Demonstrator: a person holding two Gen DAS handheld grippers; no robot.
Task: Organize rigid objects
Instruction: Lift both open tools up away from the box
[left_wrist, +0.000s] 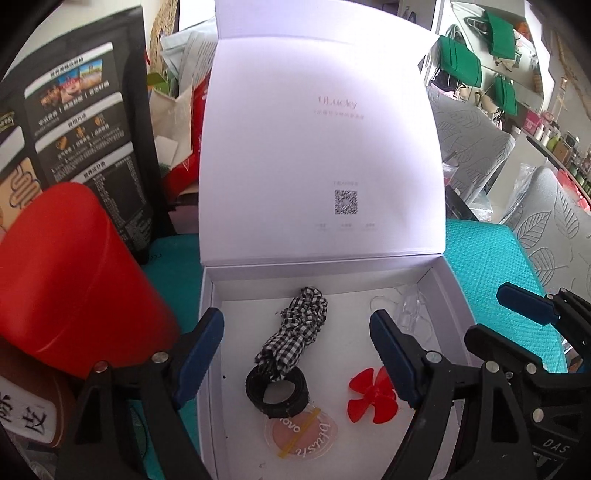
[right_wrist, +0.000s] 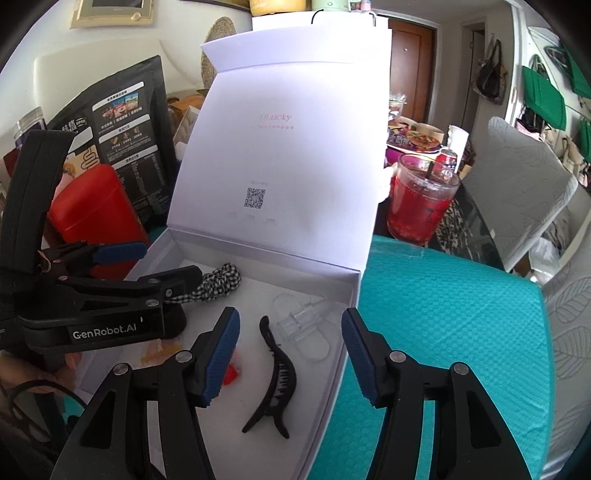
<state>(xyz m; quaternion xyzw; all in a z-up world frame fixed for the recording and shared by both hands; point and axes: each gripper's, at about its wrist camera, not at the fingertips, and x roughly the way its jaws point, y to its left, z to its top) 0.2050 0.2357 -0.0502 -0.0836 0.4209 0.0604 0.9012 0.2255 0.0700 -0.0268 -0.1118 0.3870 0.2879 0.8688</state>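
Both tongs hang spread above the open white box (left_wrist: 210, 332), gripping nothing. Left tongs (left_wrist: 297, 354) stand wide over the near left part of the box floor, angled steeply downward, with the black ring (left_wrist: 277, 391) and the checked fabric scrunchie (left_wrist: 295, 328) showing between the blue pads; nothing touches the pads. Right tongs (right_wrist: 290, 360) are spread too, tilted down over the near right part, with the black hair claw (right_wrist: 275, 384) lying loose on the floor between the fingers.

Inside the box also lie a red propeller (left_wrist: 371, 400) just right of the ring, a round pink sticker (left_wrist: 301, 434) with a yellow rubber band across it at the near edge, partly under the ring, and a clear plastic piece (right_wrist: 306, 321) toward the far right corner. The lid (left_wrist: 321, 147) stands upright at the far side.

The box sits on a teal mat on the table (right_wrist: 443, 314). A red canister (left_wrist: 74, 277) stands left of it, a glass of red drink (right_wrist: 421, 199) far right.
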